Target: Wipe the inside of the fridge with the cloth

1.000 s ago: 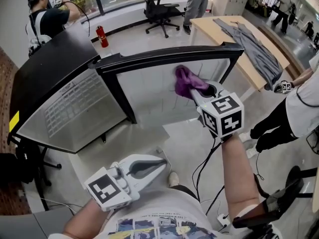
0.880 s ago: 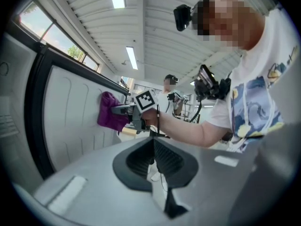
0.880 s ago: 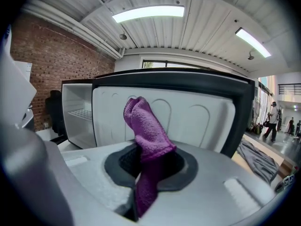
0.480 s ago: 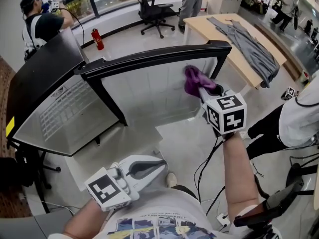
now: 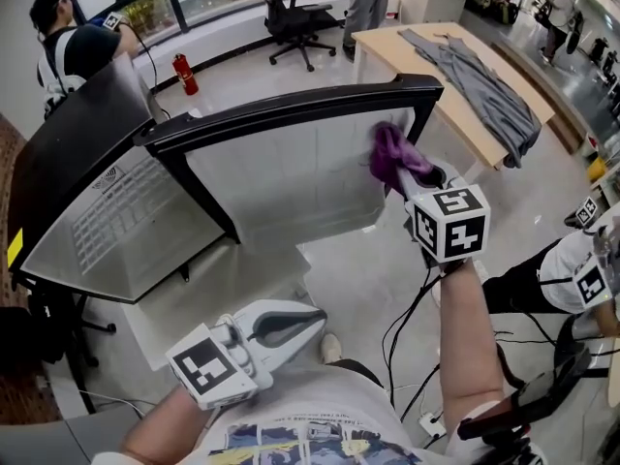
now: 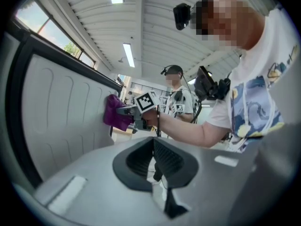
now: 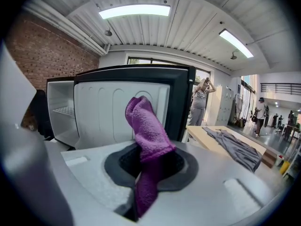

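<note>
— Which way does the cloth lie?
— The purple, fluffy cloth (image 7: 146,135) runs lengthwise straight out of the jaws. Its bunched end points at the ribbed white inner panel (image 5: 291,177) of the fridge door and presses on it near the black frame's (image 5: 291,109) right end.
— And the grip?
— The right gripper (image 5: 412,177) is clamped on the cloth's lower part. The left gripper (image 5: 291,325) hangs low by the person's shirt (image 5: 310,434), jaws together and empty.
</note>
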The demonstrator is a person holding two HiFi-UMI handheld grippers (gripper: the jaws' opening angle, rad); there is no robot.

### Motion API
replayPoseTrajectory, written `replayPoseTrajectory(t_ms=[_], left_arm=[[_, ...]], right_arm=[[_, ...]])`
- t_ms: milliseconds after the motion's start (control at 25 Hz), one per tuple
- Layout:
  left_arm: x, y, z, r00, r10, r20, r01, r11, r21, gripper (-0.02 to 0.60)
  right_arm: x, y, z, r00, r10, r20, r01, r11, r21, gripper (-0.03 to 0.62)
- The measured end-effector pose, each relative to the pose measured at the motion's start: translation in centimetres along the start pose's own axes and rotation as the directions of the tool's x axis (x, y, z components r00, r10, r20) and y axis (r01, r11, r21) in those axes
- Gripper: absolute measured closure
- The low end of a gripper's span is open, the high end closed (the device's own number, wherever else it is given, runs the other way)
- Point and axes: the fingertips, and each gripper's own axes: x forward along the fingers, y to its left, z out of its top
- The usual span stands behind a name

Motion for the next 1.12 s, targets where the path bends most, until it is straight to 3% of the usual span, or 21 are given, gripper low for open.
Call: replayPoseTrajectory(t_ms=[280, 680, 920, 1120], left_arm=[[-1.2, 0.3, -0.2, 1.000, 0.020, 0.000, -0.020, 1.000, -0.015, 0.575], [-5.6, 1.2, -0.9, 0.996, 0.089, -0.002, -0.089, 0.996, -0.026, 0.575], [-8.9, 2.1, -1.8, 0.988, 0.154, -0.013, -0.154, 0.987, -0.039, 0.575], [-10.3, 2.7, -2.3, 0.983, 0.184, -0.025, -0.185, 0.982, -0.048, 0.575]], right_arm=[[-1.2, 6.3, 2.2, 0.986, 0.166, 0.030, -0.165, 0.985, -0.049, 0.540], [2.2, 19.3, 2.1, 0.902, 0.431, -0.001, -0.429, 0.897, -0.107, 0.540], [5.3, 24.8, 0.4, 0.865, 0.500, -0.041, -0.501, 0.858, -0.114, 0.540], [7.8, 26.3, -1.4, 0.869, 0.489, -0.072, -0.495, 0.861, -0.118, 0.540]])
